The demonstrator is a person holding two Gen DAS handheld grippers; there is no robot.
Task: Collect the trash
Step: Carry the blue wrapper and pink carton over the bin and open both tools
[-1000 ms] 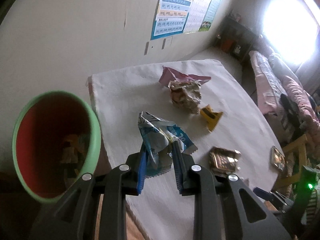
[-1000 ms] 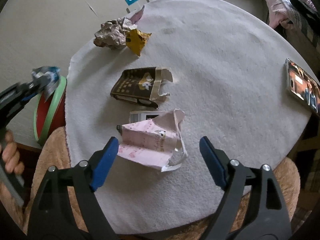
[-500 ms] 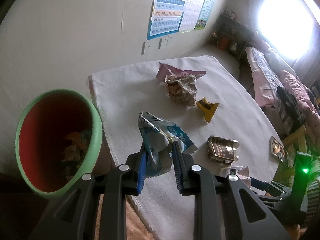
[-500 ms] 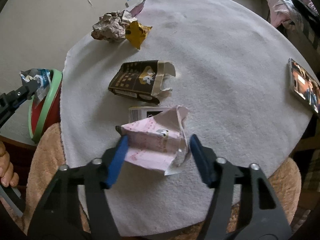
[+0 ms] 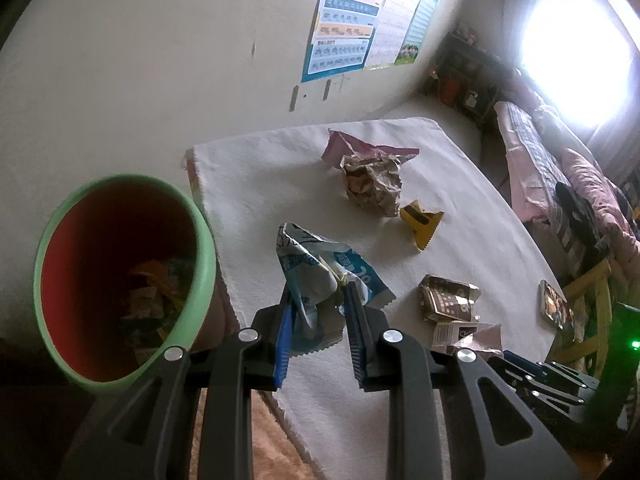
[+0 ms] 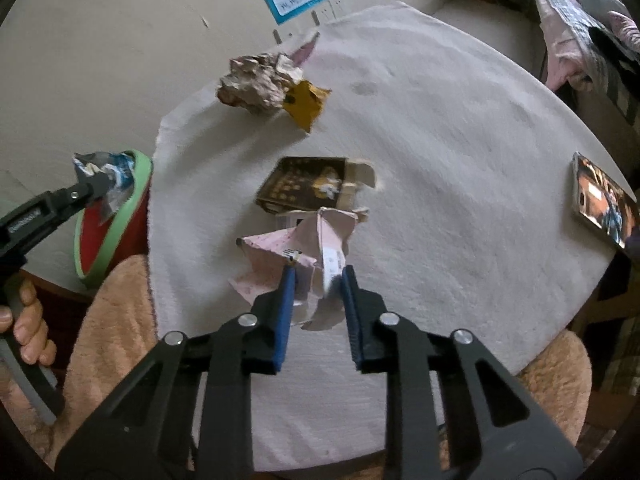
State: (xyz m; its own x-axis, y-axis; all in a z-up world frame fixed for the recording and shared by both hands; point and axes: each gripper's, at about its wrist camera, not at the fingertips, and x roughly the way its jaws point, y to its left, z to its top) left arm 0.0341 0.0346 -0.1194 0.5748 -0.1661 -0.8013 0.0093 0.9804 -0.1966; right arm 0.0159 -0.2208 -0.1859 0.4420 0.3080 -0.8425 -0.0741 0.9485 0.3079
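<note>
Crumpled pink paper carton (image 6: pixel 298 254), light and crushable, is being clamped at its near torn edge by closing right gripper (image 6: pixel 316 286) jaws above white-clothed desk (image 6: pixel 460 200). Blue-white foil wrapper (image 5: pixel 316 276) is held pinched by left gripper (image 5: pixel 318 312) beside green-rimmed red bin (image 5: pixel 120 276).

Blown-out window (image 5: pixel 576 56) glare upper right, soft daylight elsewhere, fisheye bending and darkening the edges.

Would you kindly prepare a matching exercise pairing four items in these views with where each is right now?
Items:
1. blue-and-white wrapper
2. pink paper carton
3. dark brown box
4. phone

Places:
A. by the table's right edge
B. lying mid-table
C. in the left gripper, near the bin
D. between the closing right gripper fingers

Pairs: 1-C, 2-D, 3-B, 4-A
</note>
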